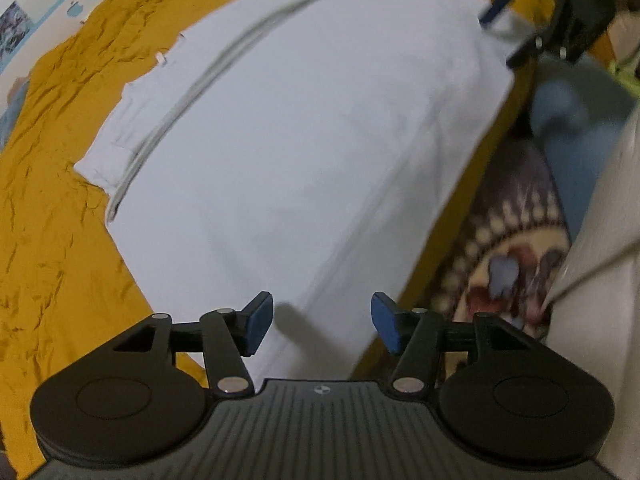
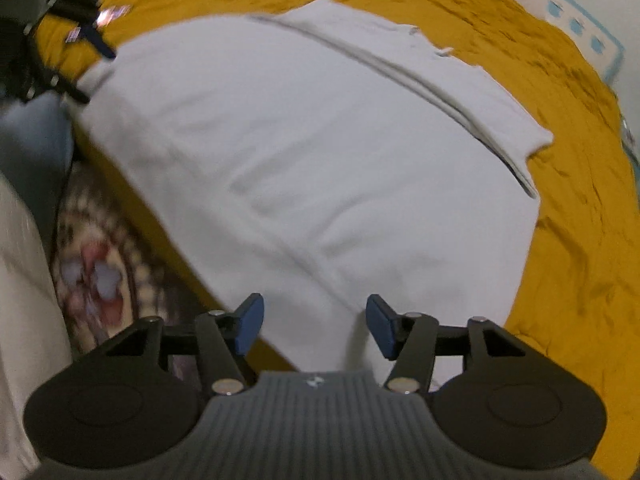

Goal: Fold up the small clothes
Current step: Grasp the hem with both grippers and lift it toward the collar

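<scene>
1. Two grippers are in play, and I read both as spread wide with nothing between the pads: my left gripper (image 1: 323, 322) and my right gripper (image 2: 315, 322) each hover over a near corner of the white garment (image 1: 304, 136).
2. That garment lies flat on the mustard-yellow sheet (image 1: 52, 200), already doubled over once, with a folded edge and a sleeve-like part showing along its far side (image 2: 472, 92).
3. Its near edge runs close to the drop where the sheet ends and a patterned rug (image 1: 508, 248) shows below.
4. My main worry: dragging the cloth toward me could spill it over that edge onto the rug.
5. Another risk is pinching only the top layer at either corner, which would peel the existing fold open instead of carrying both layers.
6. Both views are motion-blurred, so I cannot judge pad height above the cloth; closing too high would miss it.
7. As I judge it, the long axis runs gripper to gripper, roughly parallel to the sheet's near edge.
</scene>
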Action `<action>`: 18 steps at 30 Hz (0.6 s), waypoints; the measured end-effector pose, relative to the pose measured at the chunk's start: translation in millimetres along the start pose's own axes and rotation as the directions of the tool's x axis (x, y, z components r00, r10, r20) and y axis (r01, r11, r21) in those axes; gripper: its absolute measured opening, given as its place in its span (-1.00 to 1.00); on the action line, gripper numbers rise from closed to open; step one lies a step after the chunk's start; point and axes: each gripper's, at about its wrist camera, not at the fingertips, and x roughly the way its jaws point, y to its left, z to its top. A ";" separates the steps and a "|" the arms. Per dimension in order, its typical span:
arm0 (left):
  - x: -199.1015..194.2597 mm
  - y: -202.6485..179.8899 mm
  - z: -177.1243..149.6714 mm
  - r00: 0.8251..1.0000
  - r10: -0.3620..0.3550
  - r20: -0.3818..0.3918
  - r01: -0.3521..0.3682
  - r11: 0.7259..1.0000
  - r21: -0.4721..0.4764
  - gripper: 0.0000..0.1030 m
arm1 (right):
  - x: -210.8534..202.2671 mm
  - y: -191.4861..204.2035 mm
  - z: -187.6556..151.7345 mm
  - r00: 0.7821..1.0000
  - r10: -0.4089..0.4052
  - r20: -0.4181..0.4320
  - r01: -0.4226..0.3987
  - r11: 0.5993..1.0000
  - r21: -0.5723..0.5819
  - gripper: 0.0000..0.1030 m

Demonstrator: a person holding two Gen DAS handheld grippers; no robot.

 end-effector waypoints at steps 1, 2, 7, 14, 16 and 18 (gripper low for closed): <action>3.6 -5.3 -1.5 1.000 0.013 -0.006 -0.013 1.000 0.018 0.33 | 1.1 4.0 -3.5 1.000 -0.015 -0.007 0.015 1.000 -0.027 0.13; 5.3 -11.5 -5.3 0.999 0.031 -0.009 -0.031 0.999 0.035 0.36 | 2.8 6.8 -7.4 0.999 -0.031 -0.017 0.030 0.998 -0.053 0.13; 22.7 -24.7 -20.8 0.989 0.147 -0.008 -0.146 0.985 0.088 0.51 | 18.0 11.8 -23.7 0.994 -0.090 -0.060 0.080 0.984 -0.161 0.22; 47.1 -46.0 -34.1 0.978 0.210 0.016 -0.208 0.952 0.225 0.92 | 38.3 14.4 -27.0 0.989 -0.136 -0.063 0.119 0.970 -0.213 0.22; 49.8 -48.8 -34.7 0.971 0.236 0.022 -0.234 0.939 0.253 0.83 | 40.8 14.2 -25.5 0.987 -0.145 -0.064 0.129 0.969 -0.211 0.00; 45.7 -45.3 -33.6 0.968 0.251 0.028 -0.250 0.938 0.238 0.57 | 37.0 9.9 -23.6 0.985 -0.159 -0.063 0.143 0.968 -0.208 -0.20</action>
